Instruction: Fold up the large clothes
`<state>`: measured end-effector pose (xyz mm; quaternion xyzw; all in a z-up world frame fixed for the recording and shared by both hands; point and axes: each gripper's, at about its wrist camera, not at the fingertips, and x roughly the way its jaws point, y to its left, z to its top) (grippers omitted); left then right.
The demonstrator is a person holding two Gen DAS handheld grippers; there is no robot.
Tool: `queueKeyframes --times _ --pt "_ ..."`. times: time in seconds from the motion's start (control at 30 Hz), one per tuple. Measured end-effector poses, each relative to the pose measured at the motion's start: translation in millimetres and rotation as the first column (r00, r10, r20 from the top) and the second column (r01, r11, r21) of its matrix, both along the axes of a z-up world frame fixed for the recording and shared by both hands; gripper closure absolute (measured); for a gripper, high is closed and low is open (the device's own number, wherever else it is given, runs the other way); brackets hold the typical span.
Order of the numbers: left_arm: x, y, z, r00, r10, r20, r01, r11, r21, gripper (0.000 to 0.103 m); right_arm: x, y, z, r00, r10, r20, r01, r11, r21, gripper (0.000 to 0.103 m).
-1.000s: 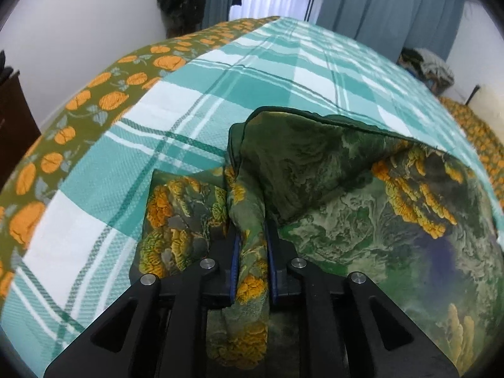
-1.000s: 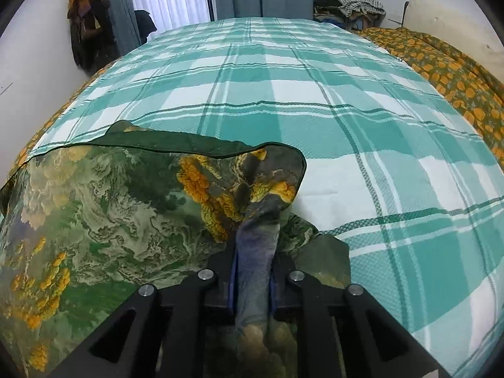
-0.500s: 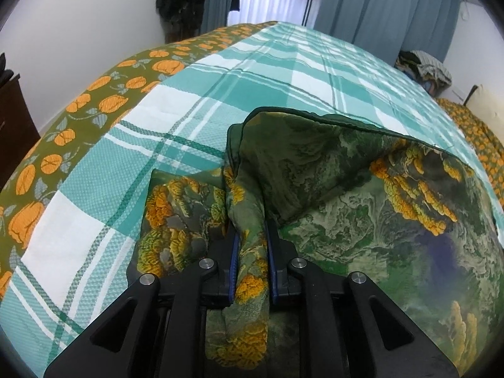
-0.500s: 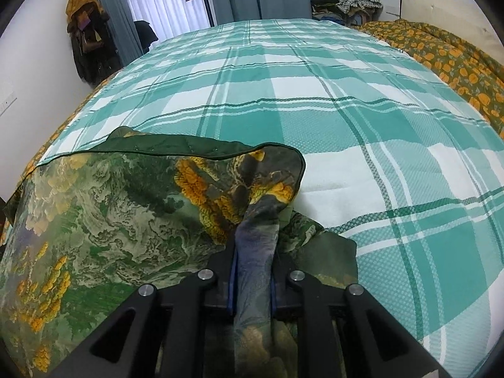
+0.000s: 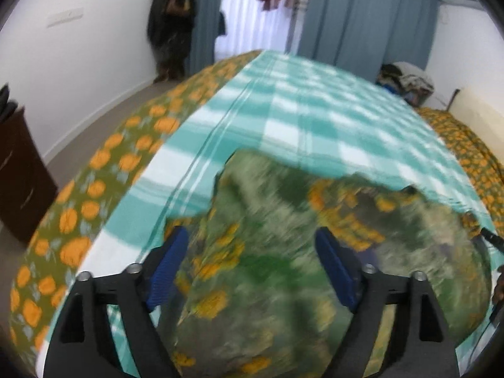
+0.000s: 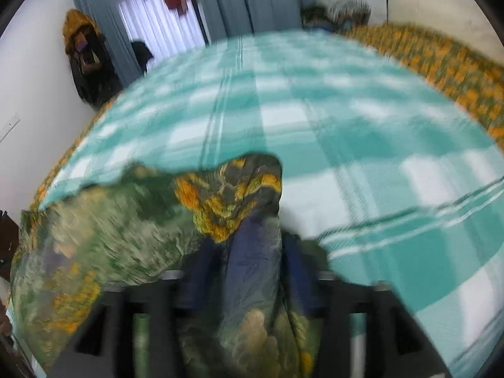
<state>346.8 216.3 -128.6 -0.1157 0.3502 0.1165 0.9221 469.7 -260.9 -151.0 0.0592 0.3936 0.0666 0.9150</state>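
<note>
A green garment with orange flower print [image 5: 283, 220] lies on the teal checked bedsheet [image 5: 315, 119]. My left gripper [image 5: 252, 261] is open, its blue pads [image 5: 167, 264] spread wide above the cloth, holding nothing. In the right wrist view the same garment [image 6: 132, 220] spreads to the left. A fold of it runs between the pads of my right gripper [image 6: 252, 267]. The pads stand slightly apart and the view is blurred, so whether they still grip is unclear.
An orange-flowered green bedspread [image 5: 94, 195] edges the bed on the left and also on the right [image 6: 441, 63]. A dark cabinet [image 5: 19, 173] stands at the left. Clothes are piled [image 5: 406, 82] at the far corner. Grey curtains [image 5: 362, 15] hang behind.
My left gripper has opened and let go of the garment and has lifted back. The right gripper's pads have parted somewhat. Both views are now blurred by motion.
</note>
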Motion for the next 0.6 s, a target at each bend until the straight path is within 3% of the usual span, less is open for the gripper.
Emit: queueKeyframes --times 0.1,0.17,0.27,0.33,0.37,0.4,0.43,0.47,0.5,0.6 --pt "31.7 -10.1 3.2 0.998 -0.061 -0.011 0.061 0.998 -0.031 0.008 -8.5 13.7 31.6 0.995 0.081 0.056 -0.081 0.997 -0.018 0.045" --pt "60.3 -16.8 -7.6 0.993 -0.106 -0.057 0.105 0.994 -0.015 0.008 -6.5 25.3 36.8 0.99 0.132 0.041 -0.131 0.991 -0.018 0.043" --pt "97.2 -11.8 -38.8 0.987 -0.064 -0.147 0.075 0.995 0.071 0.009 9.7 46.5 12.9 0.98 0.184 -0.073 -0.187 0.982 -0.031 0.043" --pt "106.9 4.1 -60.8 0.979 0.006 -0.202 0.009 0.997 0.074 0.009 17.4 48.1 -13.9 0.976 0.158 -0.149 -0.167 0.985 -0.049 0.043" --pt "106.6 14.0 -69.9 0.974 0.034 -0.223 -0.024 0.999 0.049 0.008 21.2 45.3 -29.8 0.972 0.143 -0.188 -0.152 0.988 -0.037 0.043" --pt "104.2 28.7 -82.0 0.969 0.056 -0.241 -0.065 0.997 -0.03 0.007 24.3 38.1 -48.5 0.967 0.146 -0.211 -0.142 0.989 0.031 0.043" --pt "100.2 43.2 -91.6 0.97 0.066 -0.233 -0.1 0.986 -0.137 0.006 23.8 32.0 -56.4 0.97 0.147 -0.195 -0.132 0.988 0.084 0.043" --pt "96.6 49.4 -94.9 0.973 0.074 -0.219 -0.115 0.976 -0.183 0.006 22.9 26.5 -60.3 0.975 0.14 -0.172 -0.121 0.986 0.119 0.043" --pt "94.4 52.6 -96.2 0.976 0.074 -0.203 -0.117 0.972 -0.205 0.006 22.2 23.1 -63.1 0.979 0.132 -0.157 -0.11 0.983 0.145 0.043" --pt "96.2 45.4 -94.8 0.975 0.068 -0.21 -0.105 0.98 -0.167 0.005 23.3 29.4 -63.7 0.982 0.128 -0.138 -0.112 0.987 0.116 0.042"
